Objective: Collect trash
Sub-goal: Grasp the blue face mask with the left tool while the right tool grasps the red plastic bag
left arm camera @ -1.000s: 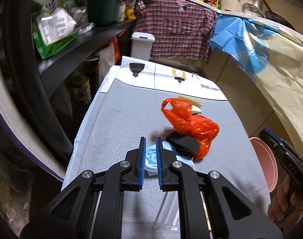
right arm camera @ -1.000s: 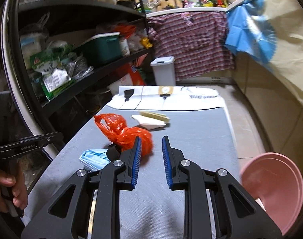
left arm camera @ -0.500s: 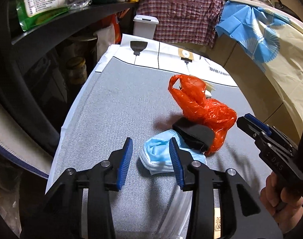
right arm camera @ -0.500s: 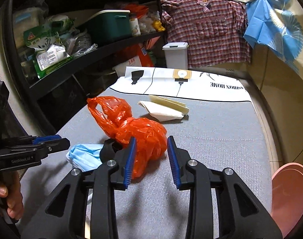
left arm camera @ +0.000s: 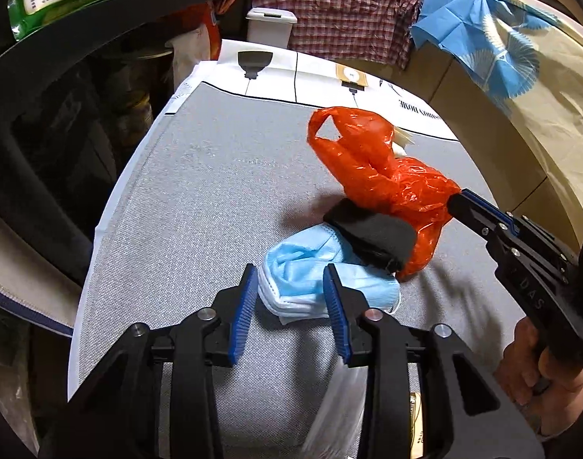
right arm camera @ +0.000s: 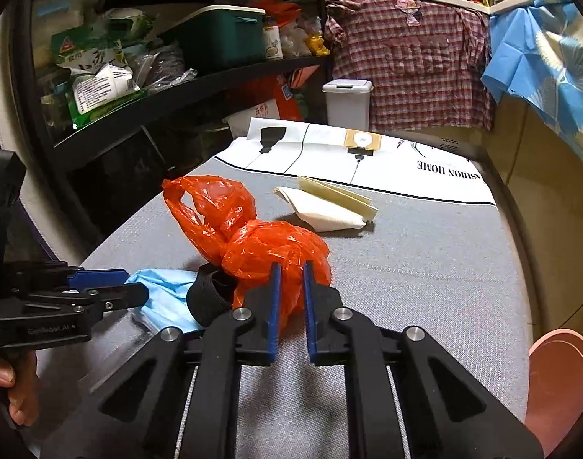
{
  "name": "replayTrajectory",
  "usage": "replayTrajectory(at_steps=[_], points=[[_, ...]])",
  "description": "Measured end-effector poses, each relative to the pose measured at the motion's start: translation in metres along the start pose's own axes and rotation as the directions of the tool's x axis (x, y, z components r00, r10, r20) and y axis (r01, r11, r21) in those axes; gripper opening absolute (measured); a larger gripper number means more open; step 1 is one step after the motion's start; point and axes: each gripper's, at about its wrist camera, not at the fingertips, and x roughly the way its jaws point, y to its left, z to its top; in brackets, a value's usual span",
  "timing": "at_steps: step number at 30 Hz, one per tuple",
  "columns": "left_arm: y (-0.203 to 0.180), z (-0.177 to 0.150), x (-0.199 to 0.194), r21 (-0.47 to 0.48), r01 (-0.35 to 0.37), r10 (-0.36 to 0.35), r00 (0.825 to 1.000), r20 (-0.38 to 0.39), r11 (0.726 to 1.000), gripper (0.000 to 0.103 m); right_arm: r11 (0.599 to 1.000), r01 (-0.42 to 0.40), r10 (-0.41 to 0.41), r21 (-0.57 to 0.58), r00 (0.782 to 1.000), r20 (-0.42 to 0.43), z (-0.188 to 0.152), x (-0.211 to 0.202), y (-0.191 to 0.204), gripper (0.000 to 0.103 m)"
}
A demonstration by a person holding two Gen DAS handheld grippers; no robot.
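L gripper (left arm camera: 291, 287) has its jaws part open and closing, astride the near end of the blue mask (left arm camera: 314, 271); pads look not quite pressing yet, mask between them w/ its far end running out past the R pad under a black cloth (left arm camera: 371, 235). R gripper (right arm camera: 289, 281) jaws nearly together and closing on a fold of the orange bag (right arm camera: 260, 244), plastic between the pads; bag's knot and handle loop lie ahead and to the L of the jaws. Risks as I judge: mask is thin and flat on the grey mat (left arm camera: 199, 199), so L pads may pinch only the top ply or skid off; lifting could drag the black cloth along or flip it off the table. R grip has just a thin pleat, slick plastic may slip or tear. Both grippers sit close, could clash when lifting. Folded paper (right arm camera: 329, 206) well beyond the bag is untouched
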Motion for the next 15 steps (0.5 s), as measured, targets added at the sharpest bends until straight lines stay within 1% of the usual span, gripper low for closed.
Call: replayTrajectory(at_steps=[1,2,5,11,15], points=[[-0.001,0.000,0.001,0.006,-0.002,0.002,1.000,-0.006,1.000,0.024,1.000,0.006,-0.006,-0.002,1.000,0.005,0.000,-0.002,0.000,0.010],[-0.001,0.000,0.001,0.007,0.000,0.000,1.000,-0.007,1.000,0.019,1.000,0.012,-0.012,-0.001,1.000,0.010,0.000,-0.004,-0.001,0.010],[-0.001,0.003,-0.006,0.013,0.006,-0.006,1.000,0.012,1.000,0.014,1.000,0.023,-0.024,0.018,0.999,0.027,0.002,-0.012,-0.005,0.009],[-0.002,0.008,-0.026,0.021,-0.015,0.013,0.997,0.081,1.000,0.010,0.997,0.060,-0.063,0.055,0.996,0.062,0.004,-0.034,-0.018,0.009],[-0.005,0.012,-0.042,0.029,-0.036,0.032,0.989,0.141,0.999,0.010,0.994,0.085,-0.090,0.072,0.993,0.070,0.002,-0.051,-0.025,0.009]])
